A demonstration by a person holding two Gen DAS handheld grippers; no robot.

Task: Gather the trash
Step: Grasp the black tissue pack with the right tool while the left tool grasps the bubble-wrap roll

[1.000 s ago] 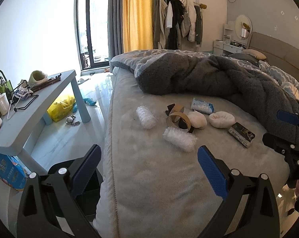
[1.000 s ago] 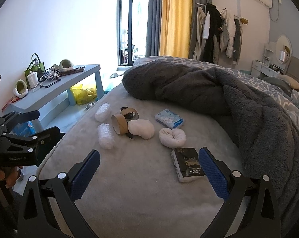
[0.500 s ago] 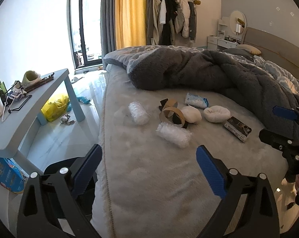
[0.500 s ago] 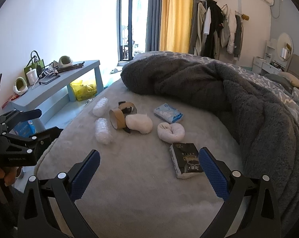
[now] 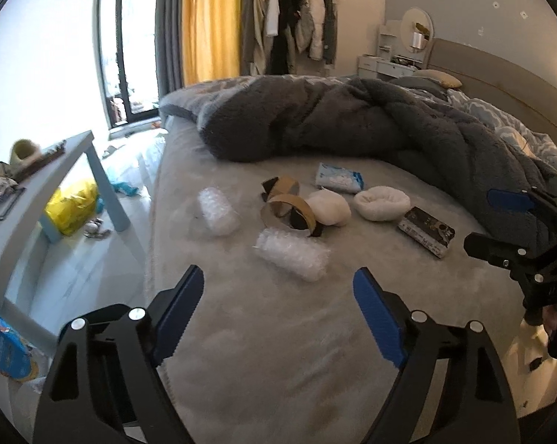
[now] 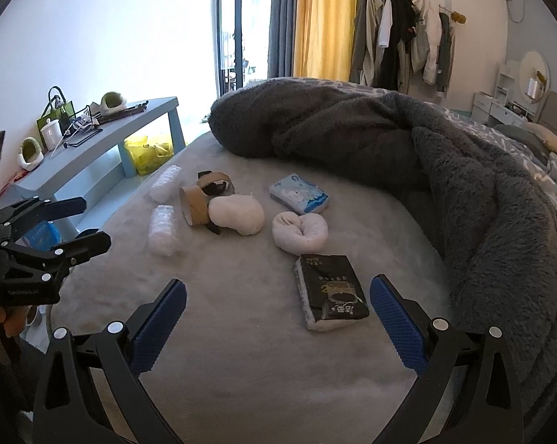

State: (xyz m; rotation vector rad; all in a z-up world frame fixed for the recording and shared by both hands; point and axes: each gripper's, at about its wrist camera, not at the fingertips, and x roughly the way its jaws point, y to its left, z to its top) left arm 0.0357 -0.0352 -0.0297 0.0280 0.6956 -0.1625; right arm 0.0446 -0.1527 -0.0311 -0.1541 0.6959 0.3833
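Left wrist view: my left gripper (image 5: pixel 278 288) hangs above the grey bed (image 5: pixel 278 351), jaws closing with nothing between them, a bubble-wrap roll (image 5: pixel 291 257) lying just ahead. My right gripper (image 6: pixel 278 303) is spread wide and empty too, the black tissue pack (image 6: pixel 330 292) on the bed close inside its right finger. Cardboard tape rings (image 6: pixel 201 199), white bundles and a blue packet (image 6: pixel 299 192) lie farther on, near the dark blanket (image 6: pixel 389 140).
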